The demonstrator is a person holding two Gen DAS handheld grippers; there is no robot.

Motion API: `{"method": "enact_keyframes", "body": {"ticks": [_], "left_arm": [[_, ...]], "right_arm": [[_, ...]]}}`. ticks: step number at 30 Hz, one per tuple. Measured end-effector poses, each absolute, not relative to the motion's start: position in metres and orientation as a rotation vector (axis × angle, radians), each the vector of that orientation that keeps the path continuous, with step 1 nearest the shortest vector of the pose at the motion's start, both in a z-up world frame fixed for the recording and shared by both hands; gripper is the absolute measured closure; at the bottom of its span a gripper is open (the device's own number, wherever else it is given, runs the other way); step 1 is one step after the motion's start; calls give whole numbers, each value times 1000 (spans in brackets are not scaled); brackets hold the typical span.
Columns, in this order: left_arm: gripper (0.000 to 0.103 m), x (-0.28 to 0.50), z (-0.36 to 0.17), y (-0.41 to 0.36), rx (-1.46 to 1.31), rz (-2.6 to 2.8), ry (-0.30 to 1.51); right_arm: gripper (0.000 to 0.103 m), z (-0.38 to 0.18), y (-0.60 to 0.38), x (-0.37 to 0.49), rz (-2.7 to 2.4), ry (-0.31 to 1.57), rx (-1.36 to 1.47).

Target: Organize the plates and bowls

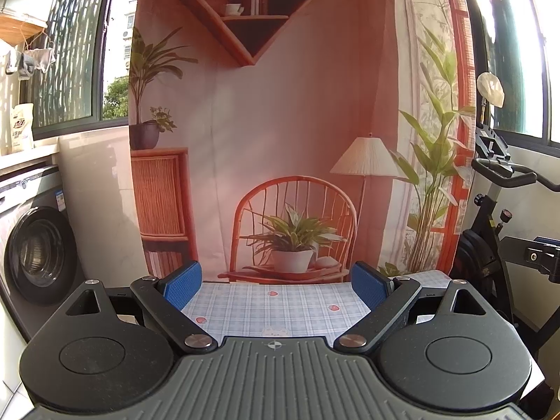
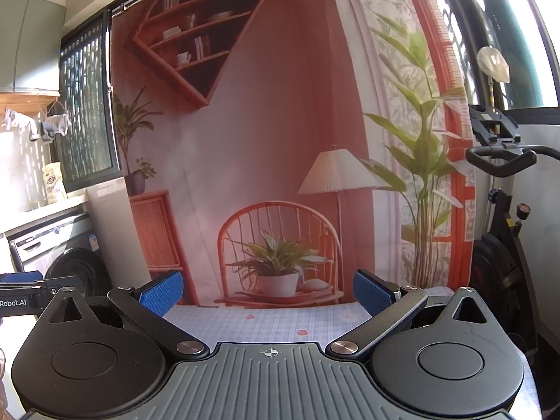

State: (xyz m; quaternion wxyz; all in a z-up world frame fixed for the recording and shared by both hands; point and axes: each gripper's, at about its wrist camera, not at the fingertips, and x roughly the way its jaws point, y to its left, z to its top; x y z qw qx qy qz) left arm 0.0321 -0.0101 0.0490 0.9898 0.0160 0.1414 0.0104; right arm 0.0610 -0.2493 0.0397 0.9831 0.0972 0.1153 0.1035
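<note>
No plates or bowls show in either view. My left gripper (image 1: pixel 277 285) is open and empty, its blue pads wide apart above a table with a blue checked cloth (image 1: pixel 276 309). My right gripper (image 2: pixel 269 292) is also open and empty above the same cloth (image 2: pixel 266 322). Both point level toward a printed backdrop at the table's far edge. Part of the left gripper (image 2: pixel 21 288) shows at the left edge of the right wrist view.
A printed fabric backdrop (image 1: pixel 280 122) hangs just behind the table. A washing machine (image 1: pixel 35 255) stands at the left. An exercise bike (image 1: pixel 504 217) stands at the right, close to the table's right edge. Windows line both sides.
</note>
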Motion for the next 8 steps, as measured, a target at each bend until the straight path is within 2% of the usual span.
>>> {"method": "enact_keyframes", "body": {"ticks": [8], "left_arm": [[9,32,47,-8,34,16,275]], "right_arm": [[0,37,-250,64,208,245,201]]}}
